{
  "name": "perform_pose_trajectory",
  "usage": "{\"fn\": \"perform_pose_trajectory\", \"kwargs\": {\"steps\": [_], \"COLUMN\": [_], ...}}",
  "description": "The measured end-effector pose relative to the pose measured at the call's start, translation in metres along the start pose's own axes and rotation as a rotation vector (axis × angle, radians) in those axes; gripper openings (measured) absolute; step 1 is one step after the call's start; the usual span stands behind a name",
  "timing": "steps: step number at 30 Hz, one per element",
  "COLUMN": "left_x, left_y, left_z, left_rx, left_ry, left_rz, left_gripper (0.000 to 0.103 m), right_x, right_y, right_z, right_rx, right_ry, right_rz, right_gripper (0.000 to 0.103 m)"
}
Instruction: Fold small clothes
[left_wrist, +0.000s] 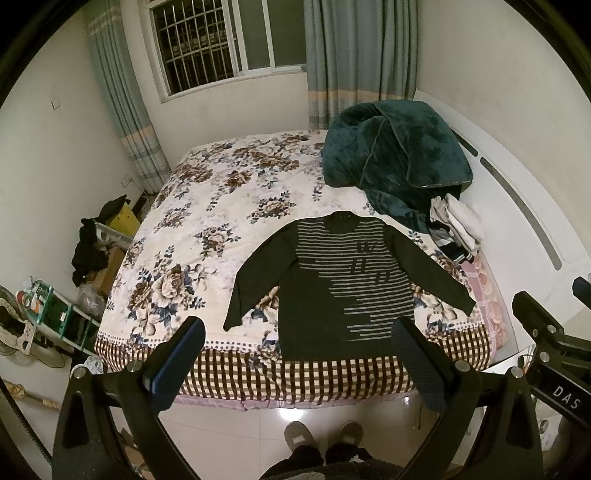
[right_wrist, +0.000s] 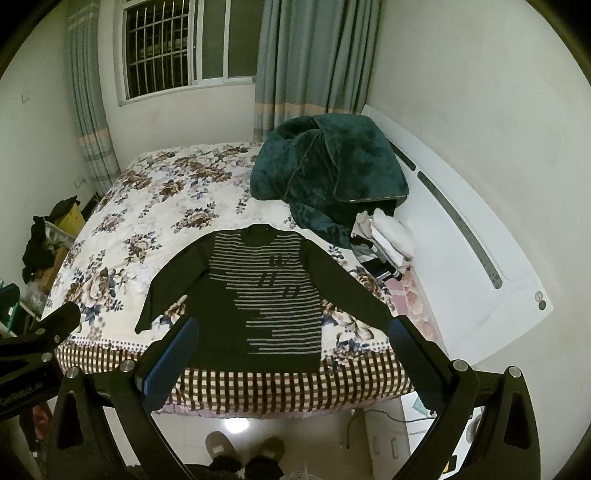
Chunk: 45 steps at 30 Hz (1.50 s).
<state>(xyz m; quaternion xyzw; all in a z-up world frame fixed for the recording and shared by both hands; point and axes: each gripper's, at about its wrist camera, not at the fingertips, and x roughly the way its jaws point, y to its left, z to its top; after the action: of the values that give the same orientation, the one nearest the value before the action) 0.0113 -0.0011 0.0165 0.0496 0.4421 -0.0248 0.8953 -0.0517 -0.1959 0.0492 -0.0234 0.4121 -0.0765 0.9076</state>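
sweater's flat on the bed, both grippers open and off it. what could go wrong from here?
1. The sweater hem lies at the bed edge; a pull toward the person could slide it off.
2. Left gripper or right gripper could pinch the floral bedspread along with the knit.
3. The folded pile and teal blanket crowd the sleeve nearest them.

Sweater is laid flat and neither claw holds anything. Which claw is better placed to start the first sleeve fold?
Roughly even, slight edge to right. The right claw is open with the striped sweater centred and its right-hand sleeve ending near a fingertip. The left claw, also open, sees the sweater off to its right.
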Motion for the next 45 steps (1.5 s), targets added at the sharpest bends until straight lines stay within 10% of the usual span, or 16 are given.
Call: {"fn": "perform_pose_trajectory", "kwargs": {"steps": [45], "left_x": [-0.001], "left_y": [0.003], "left_z": [0.017], "left_rx": [-0.012], "left_ry": [-0.013], "left_rz": [-0.003], "left_gripper": [0.103], "right_x": [0.005], "right_y": [0.006], "right_z": [0.012], "right_rx": [-0.002], "right_ry": [-0.002], "right_rz": [0.016], "right_gripper": [0.103]}}
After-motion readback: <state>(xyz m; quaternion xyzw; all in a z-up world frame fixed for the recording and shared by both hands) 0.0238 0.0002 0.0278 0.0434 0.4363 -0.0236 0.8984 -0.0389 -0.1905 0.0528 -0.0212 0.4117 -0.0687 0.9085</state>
